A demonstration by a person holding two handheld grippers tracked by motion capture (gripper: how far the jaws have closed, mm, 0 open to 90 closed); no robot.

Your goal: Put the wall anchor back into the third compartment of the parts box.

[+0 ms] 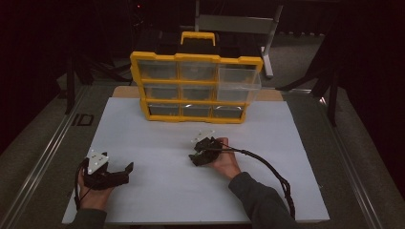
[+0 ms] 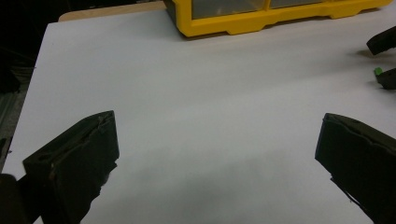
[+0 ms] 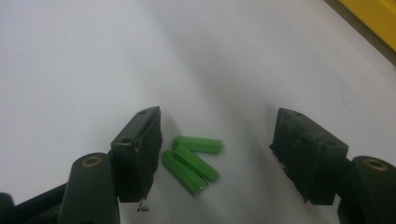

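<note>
The white surface point(image 1: 157, 191) carries a yellow organizer point(image 1: 196, 88) at its far side. In front of it lie green wall plugs point(image 3: 194, 158), ungrasped, between my right gripper's point(image 3: 217, 144) spread jaws. Left gripper point(image 2: 217, 149) idles released. Pickup and stowing remain.

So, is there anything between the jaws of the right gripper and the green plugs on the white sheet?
Nothing visible. In the right gripper view the right gripper stands open over the white sheet, and the green plugs lie between its jaws, close to one of them, with bare sheet up to the other.
</note>
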